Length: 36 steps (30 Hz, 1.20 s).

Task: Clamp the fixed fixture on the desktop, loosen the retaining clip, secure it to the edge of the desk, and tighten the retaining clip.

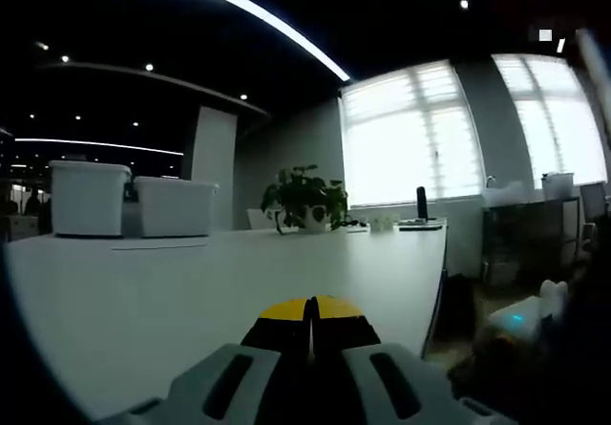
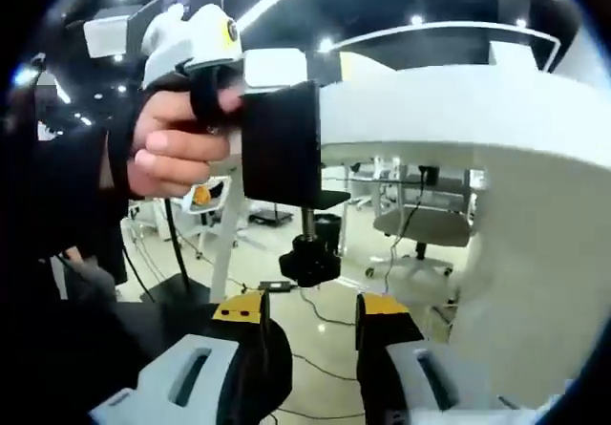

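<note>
- The setting was a dim open office with ceiling strip lights and bright blinded windows (image 1: 477, 124); a long white desk (image 1: 191, 291) ran through the left gripper view.
- Far along that desk stood two white bins (image 1: 129, 199) and a potted plant (image 1: 305, 199).
- The left gripper (image 1: 310, 308) rode just over the desktop at its near edge, yellow-tipped jaws pressed together; whether anything sat between them could not be told.
- In the right gripper view, the black fixture (image 2: 280, 143) sat on the desk edge (image 2: 430, 110), its body wrapping the rim.
- Its screw ran down from the body to a black retaining knob (image 2: 307, 261) hanging below the desk.
- A person's hand (image 2: 177, 143) gripped a gripper handle right beside the fixture; contact between that gripper and the fixture was hidden.
- The right gripper (image 2: 310, 315) sat below the knob, jaws spread and holding nothing.
- Judged step: fixture placed on the edge, tightening of the clip in hand.
- Next move would call for raising the right gripper so the jaws bracket the knob, closing on it, and turning while the fixture is held steady.
- Risk: the fixture could slip off the rim if support is released early.
</note>
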{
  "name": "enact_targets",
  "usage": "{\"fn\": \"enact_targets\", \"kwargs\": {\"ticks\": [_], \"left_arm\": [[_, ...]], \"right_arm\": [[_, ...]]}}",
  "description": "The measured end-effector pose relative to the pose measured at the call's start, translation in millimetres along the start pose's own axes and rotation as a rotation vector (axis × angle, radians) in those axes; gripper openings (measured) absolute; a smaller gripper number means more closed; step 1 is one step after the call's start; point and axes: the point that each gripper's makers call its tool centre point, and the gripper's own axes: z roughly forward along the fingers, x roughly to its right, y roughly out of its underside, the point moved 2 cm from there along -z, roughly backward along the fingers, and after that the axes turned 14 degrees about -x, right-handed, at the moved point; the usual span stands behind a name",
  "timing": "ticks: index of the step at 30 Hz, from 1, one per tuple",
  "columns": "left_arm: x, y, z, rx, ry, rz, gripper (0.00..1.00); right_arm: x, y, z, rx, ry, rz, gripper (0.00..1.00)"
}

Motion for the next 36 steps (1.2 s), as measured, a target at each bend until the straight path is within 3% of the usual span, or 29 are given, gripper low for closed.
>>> {"fn": "enact_targets", "kwargs": {"ticks": [4, 6, 10, 11, 13, 15, 19, 26, 29, 36], "left_arm": [[1.0, -1.3, -0.9, 0.011, 0.002, 0.011, 0.01], [1.3, -1.7, -1.2, 0.014, 0.004, 0.015, 0.01], [2.5, -2.1, -2.1, 0.019, 0.013, 0.022, 0.01], [2.7, -2.3, -2.2, 0.02, 0.014, 0.023, 0.01], [3.1, -2.1, -2.8, 0.022, 0.018, 0.026, 0.01], [3.8, -2.0, -3.4, 0.023, 0.024, 0.028, 0.01], [4.2, -1.9, -4.3, 0.023, 0.025, 0.028, 0.01], [4.2, -1.6, -5.2, 0.022, 0.025, 0.028, 0.01], [4.0, -1.8, -5.5, 0.024, 0.024, 0.029, 0.01], [4.7, -1.6, -6.5, 0.023, 0.024, 0.03, 0.01]], "right_arm": [[-8.7, -13.5, -6.2, 0.037, 0.111, -0.009, 0.67], [-9.8, -18.3, -2.2, 0.035, 0.184, 0.012, 0.72], [-8.6, -20.8, 1.6, 0.023, 0.269, 0.056, 0.68], [-8.3, -24.7, 3.3, 0.047, 0.291, 0.052, 0.68], [-10.7, -26.0, 7.0, 0.043, 0.301, 0.074, 0.68], [-11.3, -19.2, 11.9, 0.001, 0.311, 0.155, 0.65], [-6.6, -21.7, 10.8, 0.007, 0.377, 0.107, 0.44], [-1.2, -19.5, 16.3, -0.014, 0.391, 0.169, 0.41], [0.1, -18.0, 16.8, -0.028, 0.405, 0.185, 0.25], [3.5, -18.9, 14.5, -0.027, 0.423, 0.158, 0.24]]}}
